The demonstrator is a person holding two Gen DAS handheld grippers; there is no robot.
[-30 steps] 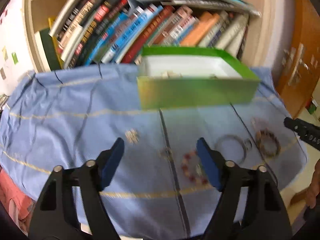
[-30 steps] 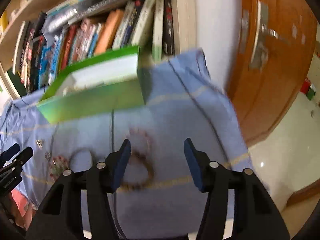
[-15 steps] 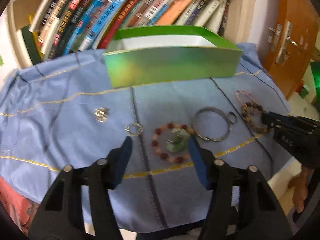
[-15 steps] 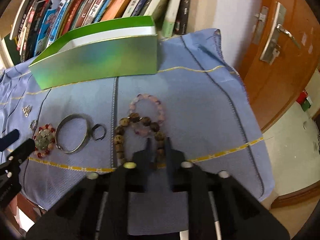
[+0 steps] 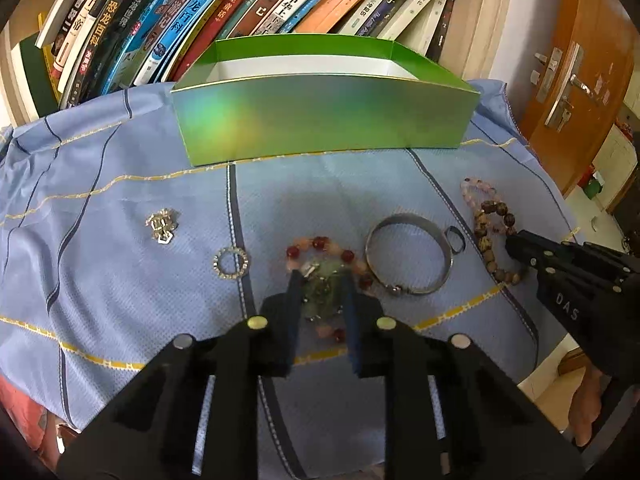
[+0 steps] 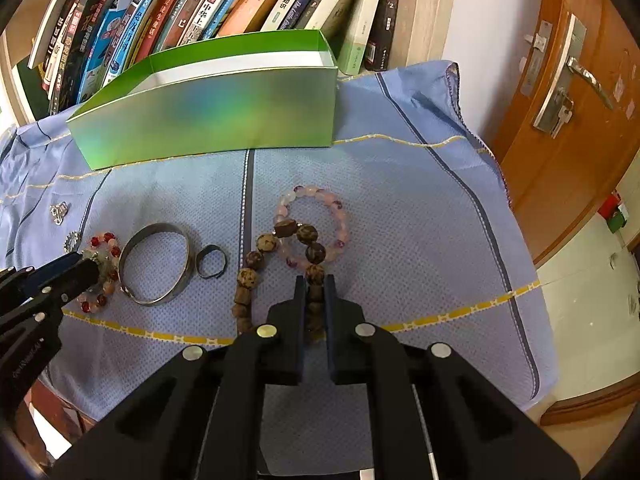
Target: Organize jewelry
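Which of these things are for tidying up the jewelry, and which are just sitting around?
For the job:
- green box
- red bead bracelet, in the left gripper
- brown bead bracelet, in the right gripper
- pink bead bracelet
- silver bangle
- dark ring
- sparkly ring
- silver charm

Just sitting around:
- books
- door
- blue cloth

Box stands behind the jewelry on the cloth; bangle lies between two beaded bracelets; books behind.
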